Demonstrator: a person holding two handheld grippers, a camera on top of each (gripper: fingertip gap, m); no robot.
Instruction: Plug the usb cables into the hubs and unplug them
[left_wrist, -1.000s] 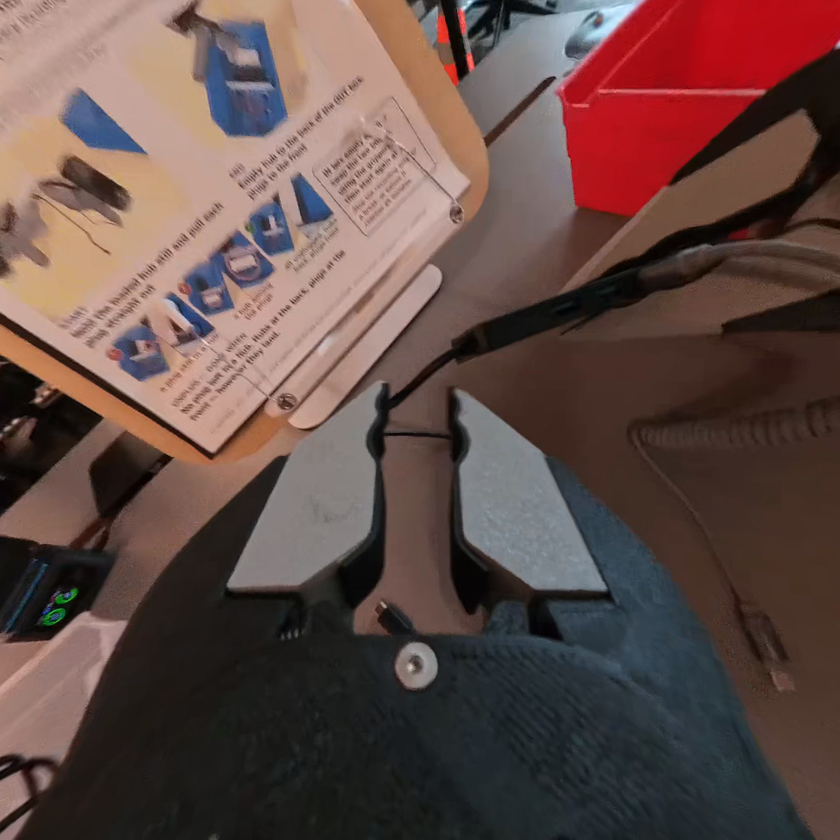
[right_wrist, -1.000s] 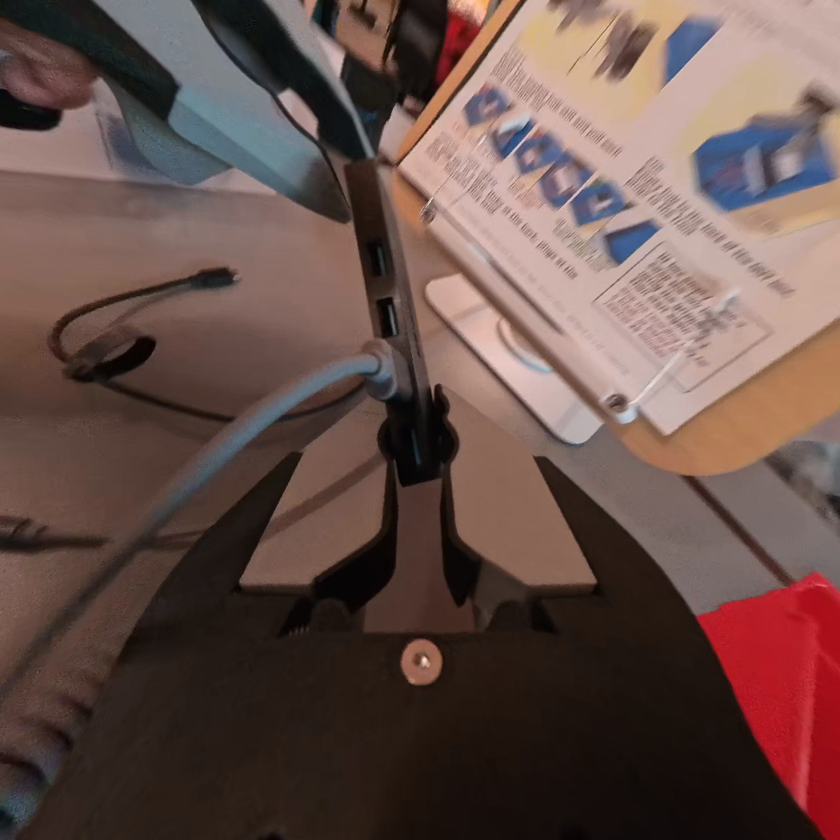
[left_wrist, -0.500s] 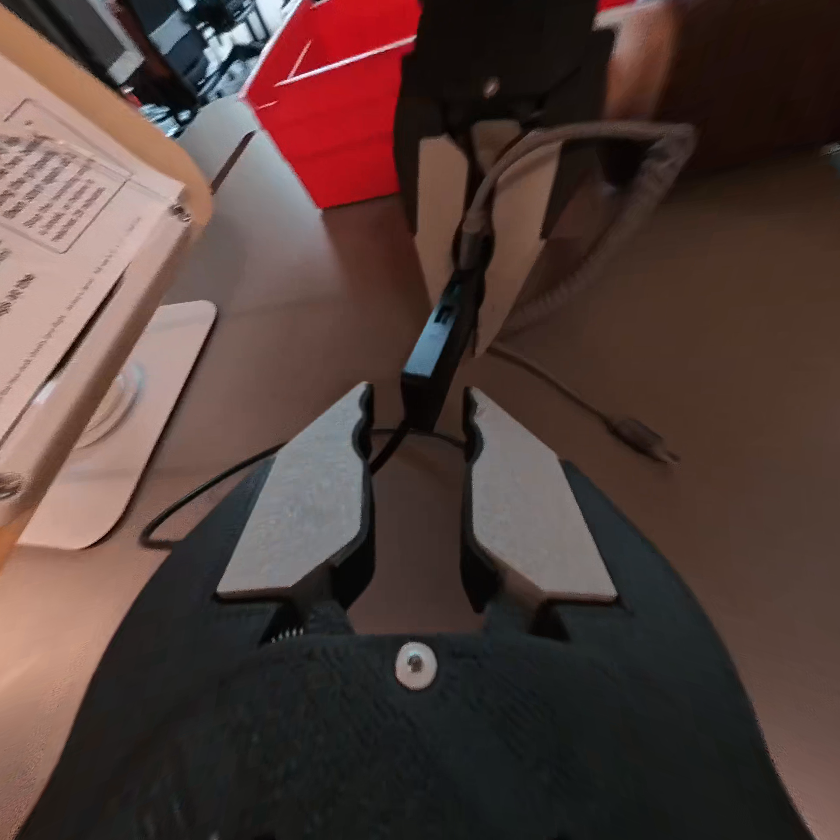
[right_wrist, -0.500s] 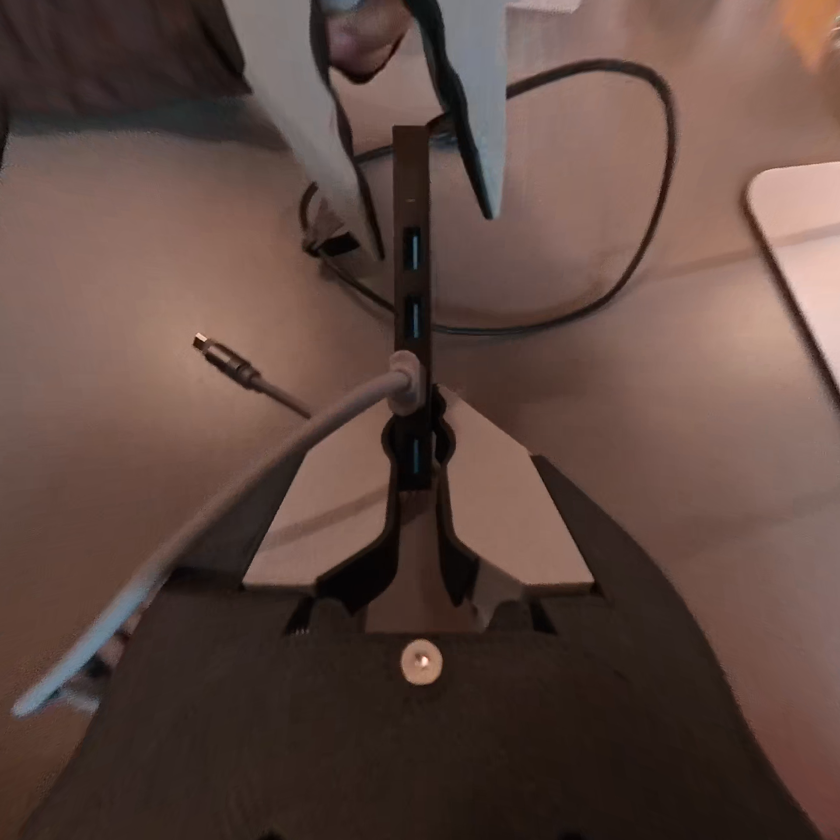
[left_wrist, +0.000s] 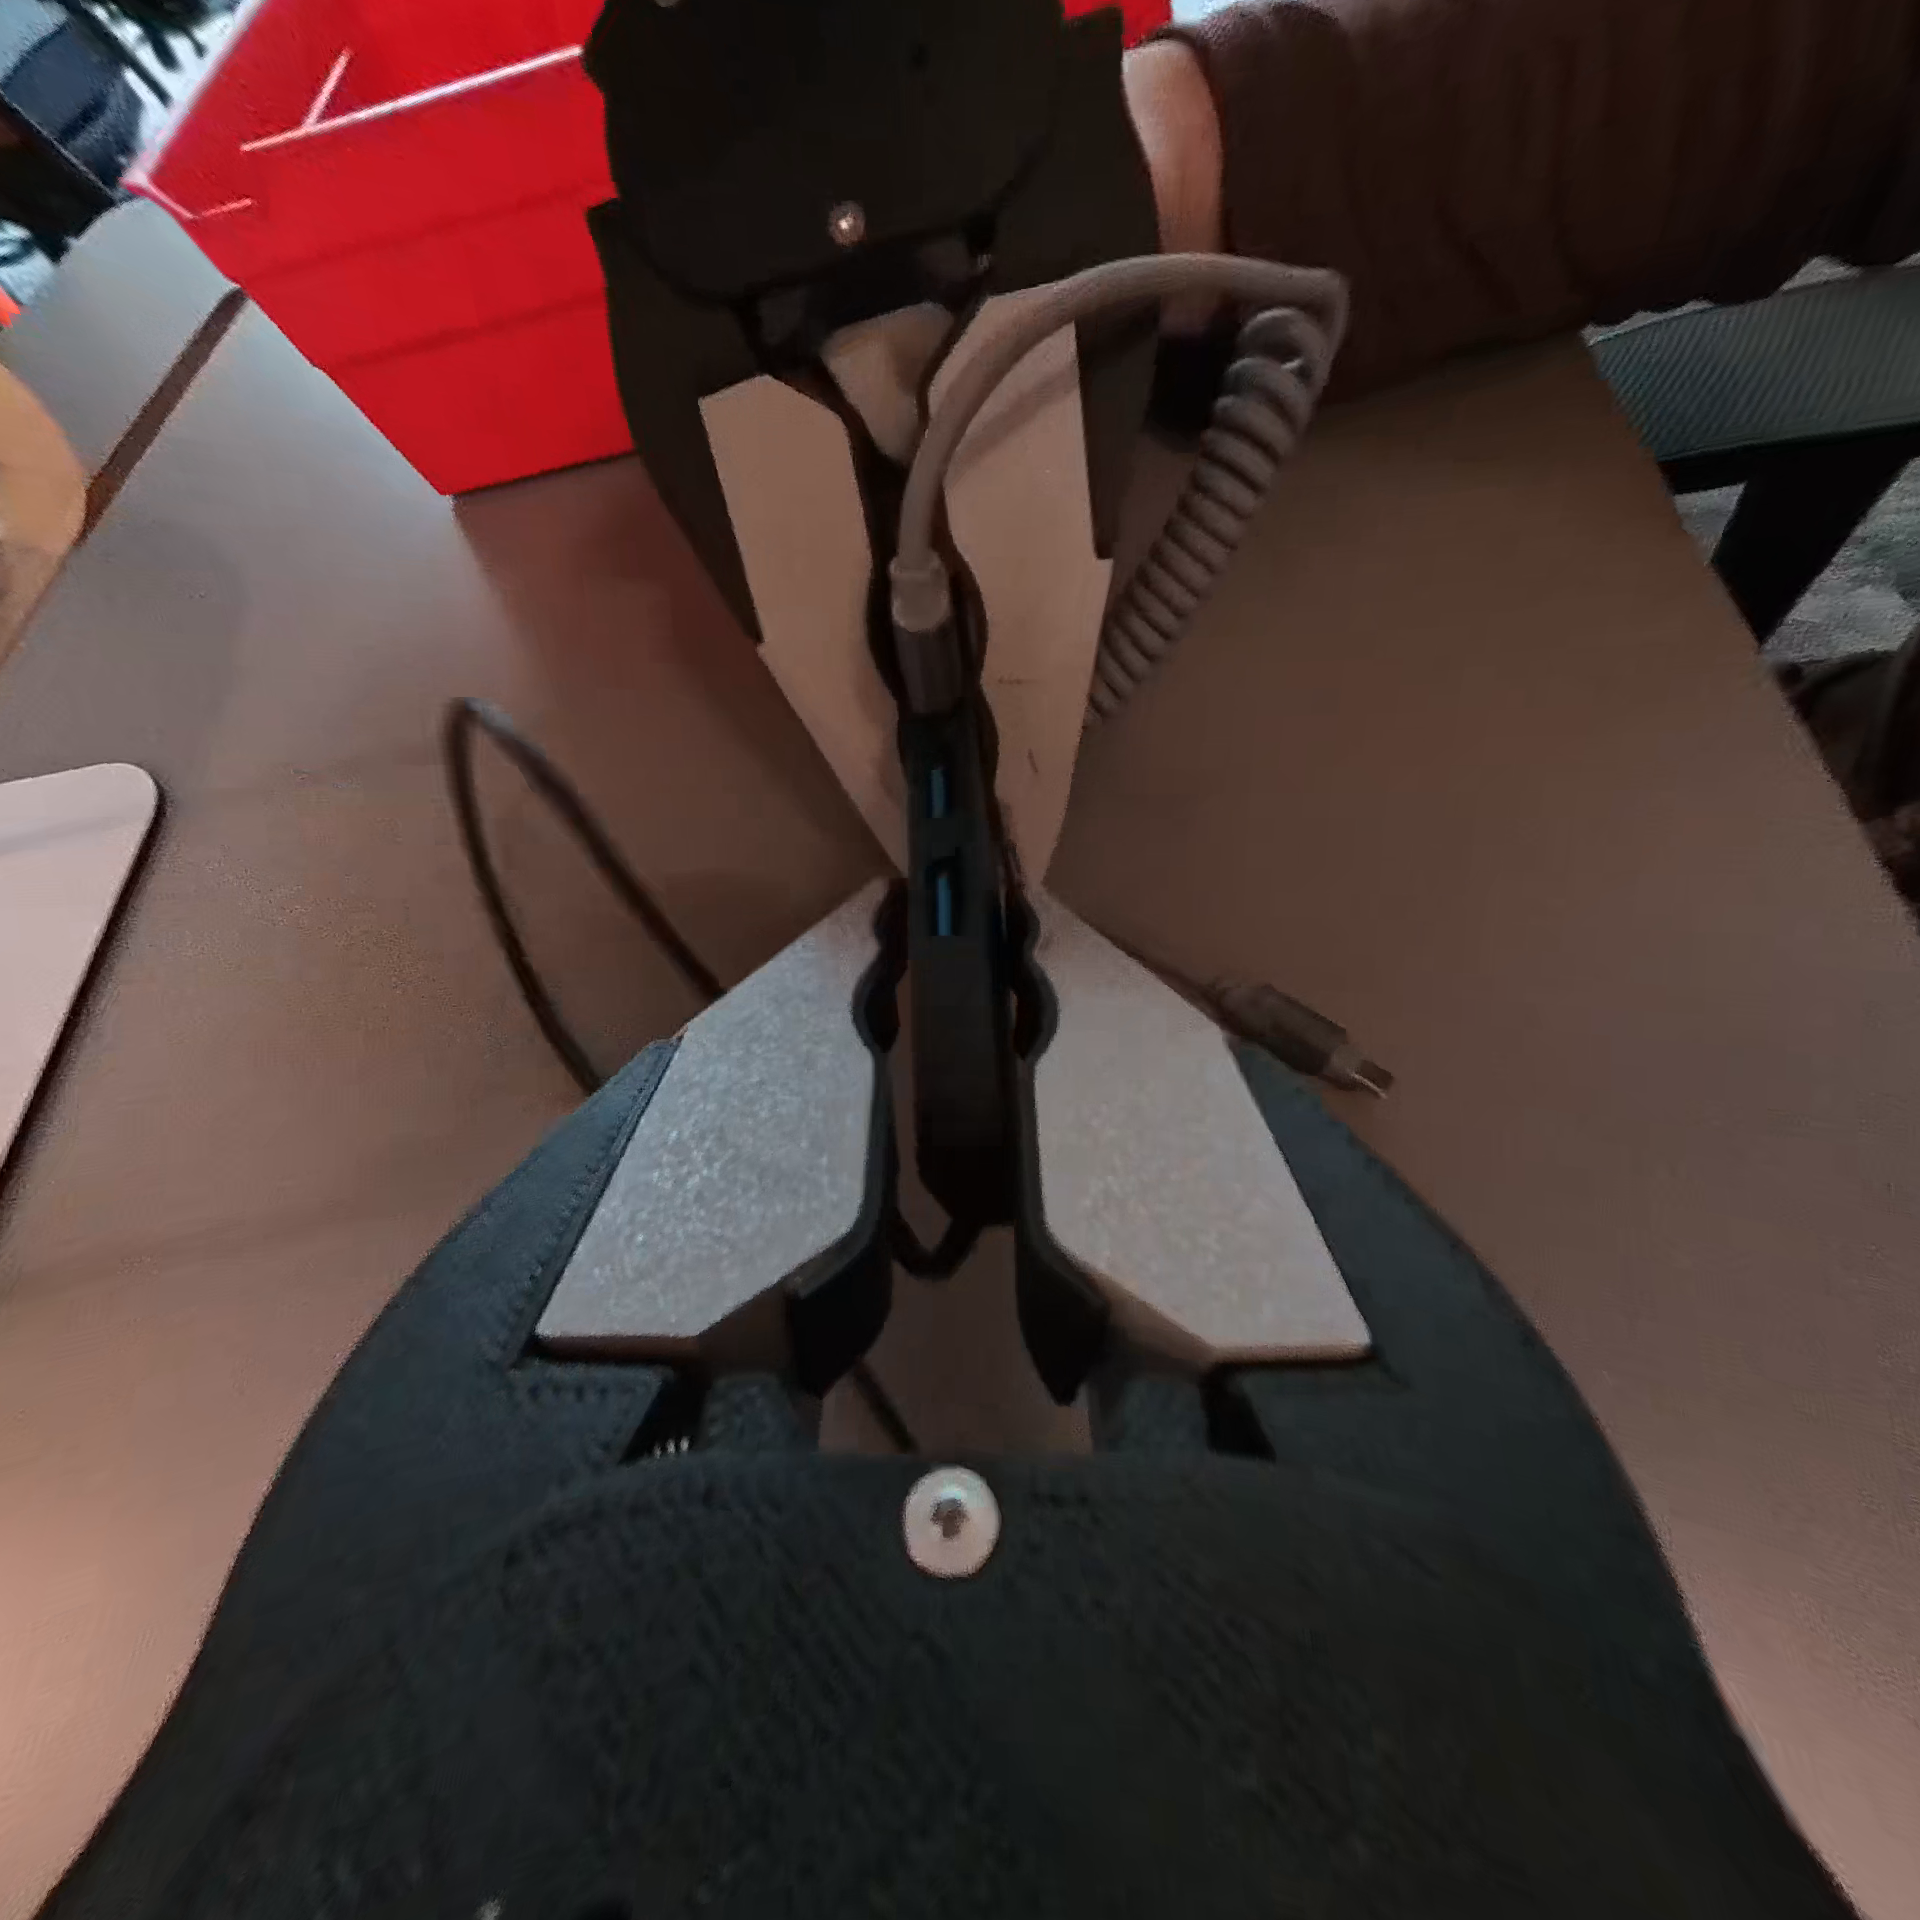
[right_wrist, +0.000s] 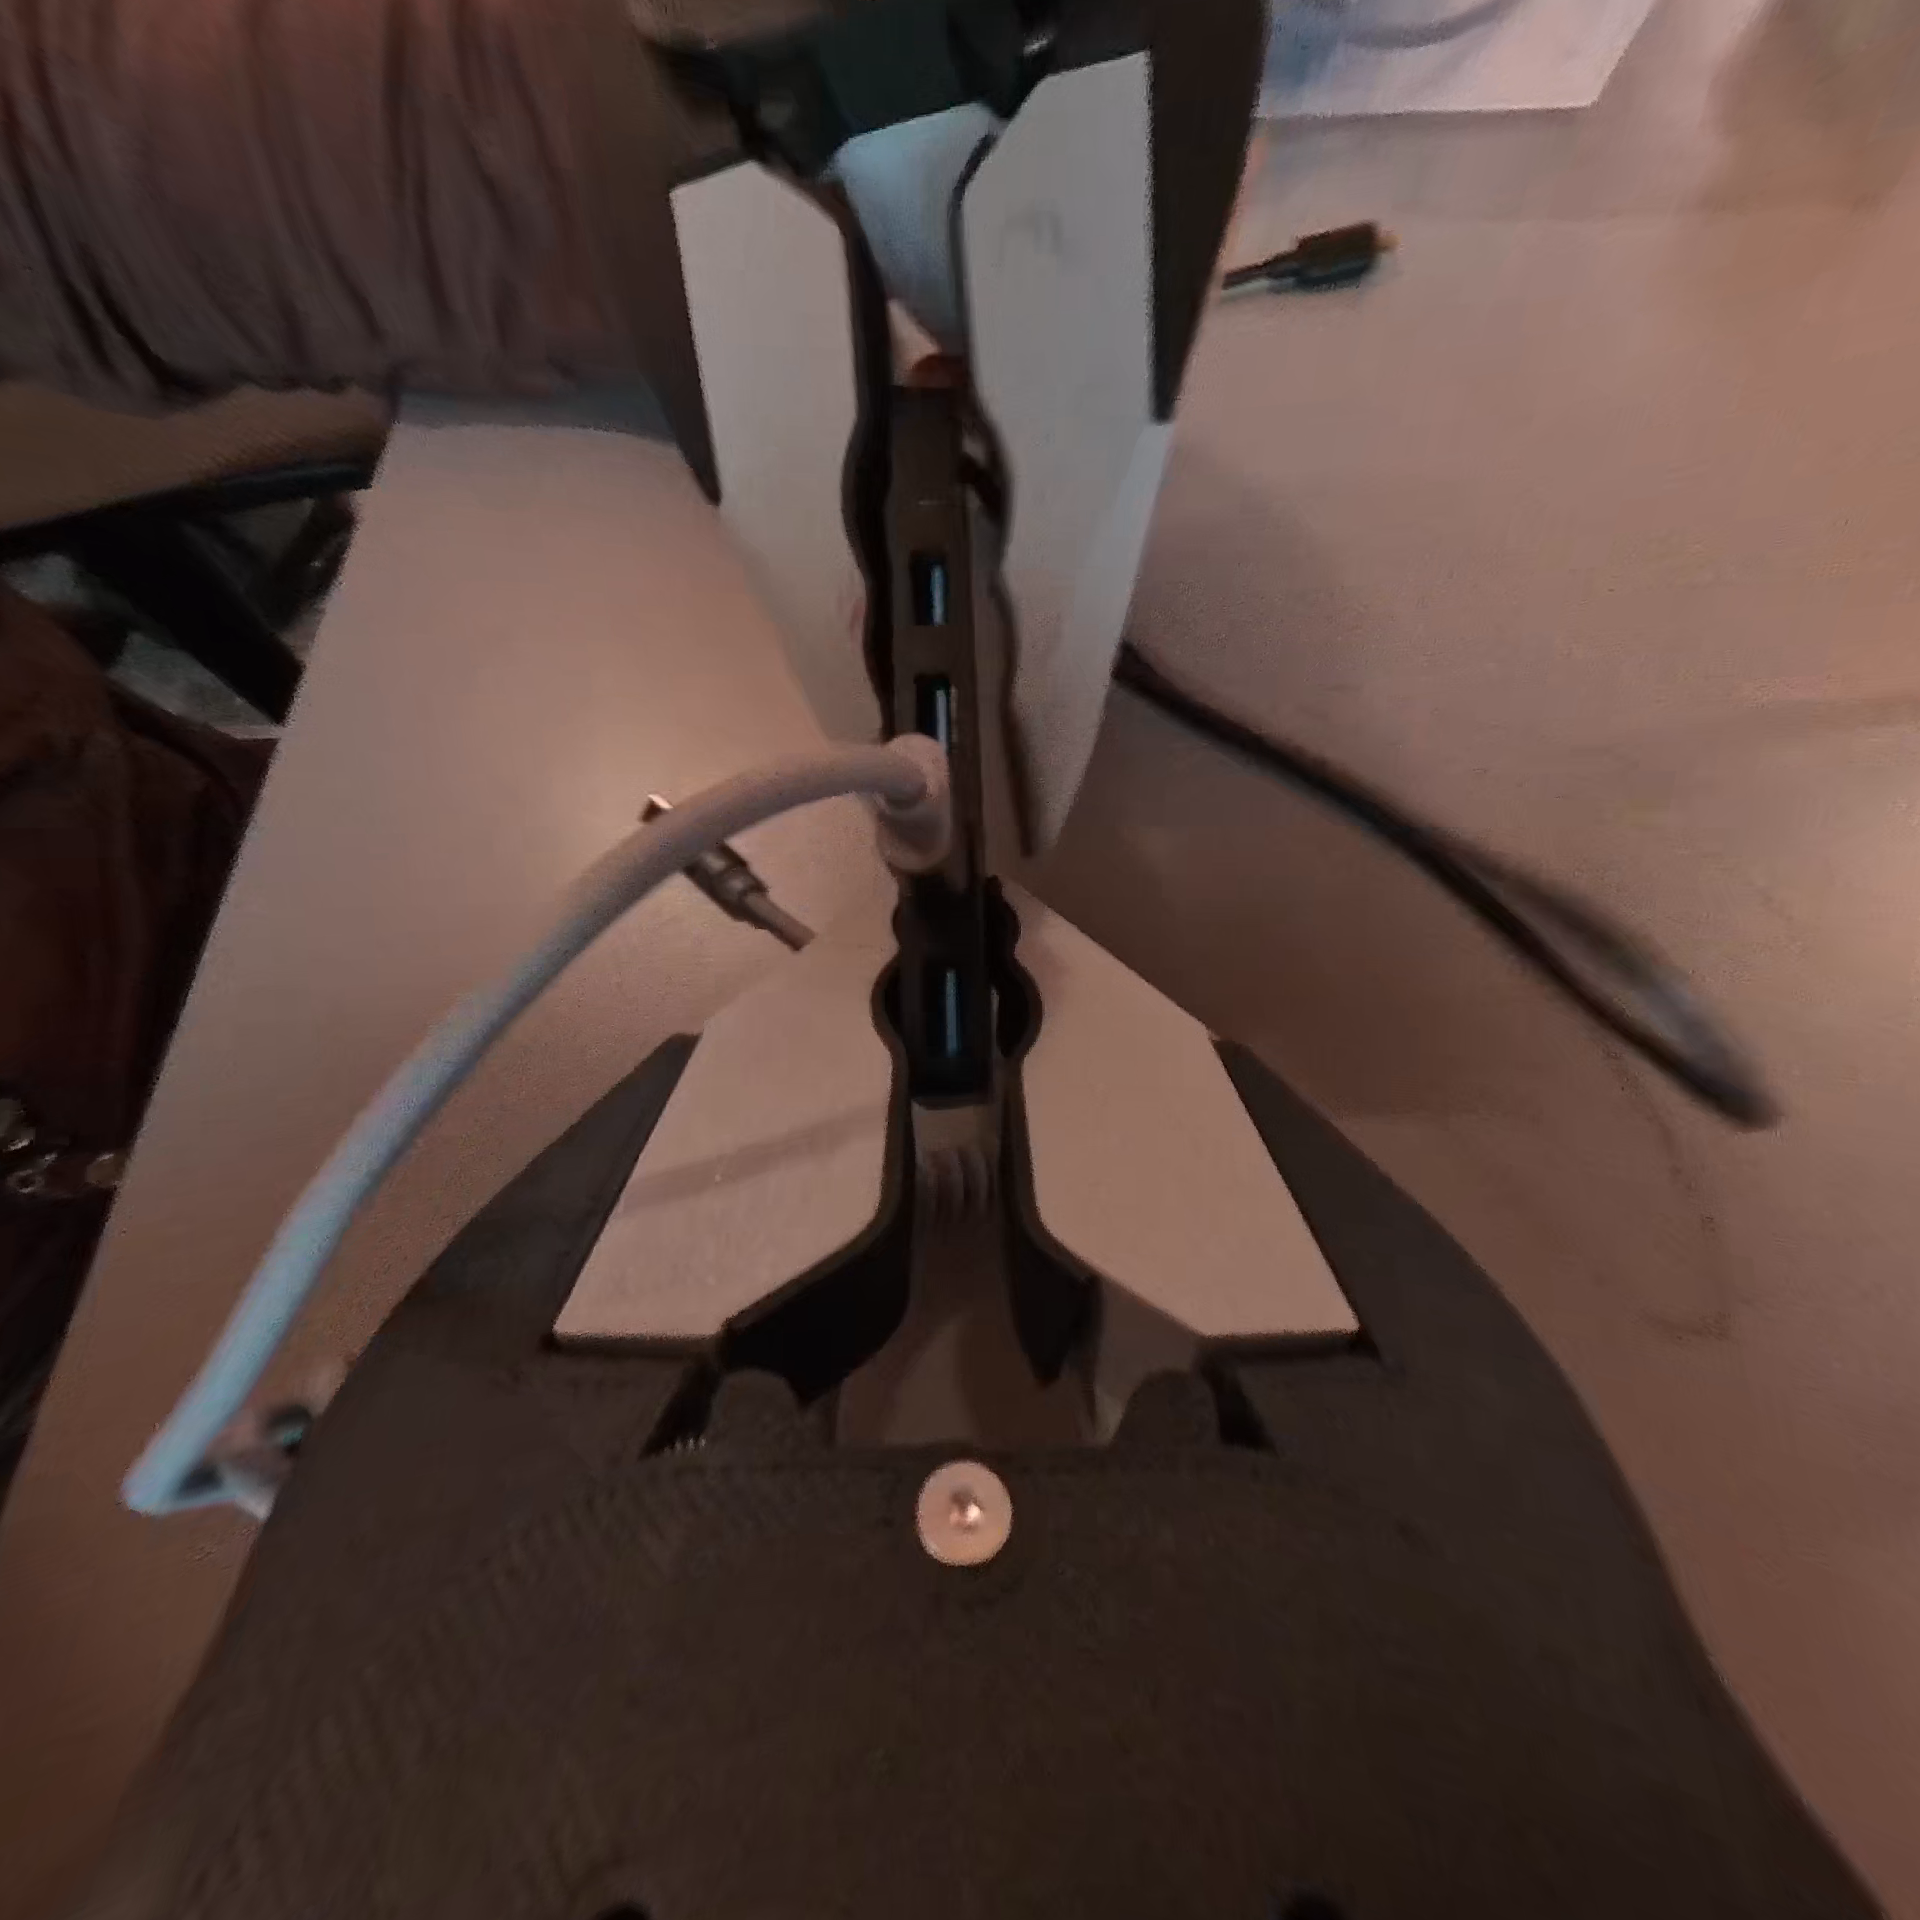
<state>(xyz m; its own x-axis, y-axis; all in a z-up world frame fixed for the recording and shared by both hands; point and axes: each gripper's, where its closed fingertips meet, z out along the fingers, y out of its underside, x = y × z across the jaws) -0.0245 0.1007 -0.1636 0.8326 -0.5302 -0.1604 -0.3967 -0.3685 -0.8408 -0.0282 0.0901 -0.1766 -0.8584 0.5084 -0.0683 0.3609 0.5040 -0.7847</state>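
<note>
Both claws, left gripper (left_wrist: 956, 935) & right gripper (right_wrist: 951, 935), clamp black hub (left_wrist: 951, 1039) ends; grey cable (right_wrist: 582, 883) plugged in, far end cut off.

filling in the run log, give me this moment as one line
left hand-held gripper: shut on usb hub | right hand-held gripper: shut on usb hub, other end | grey cable: plugged in | hub: held above table

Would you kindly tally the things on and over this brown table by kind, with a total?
Slim black USB hub: 1
Handheld grippers: 2, left gripper and right gripper, jaws shut on the hub
Pale grey cable plugged into the hub: 1
Loose plugs: 2, grey metal plug and black plug
Red plastic bin: 1
Total: 7
</note>
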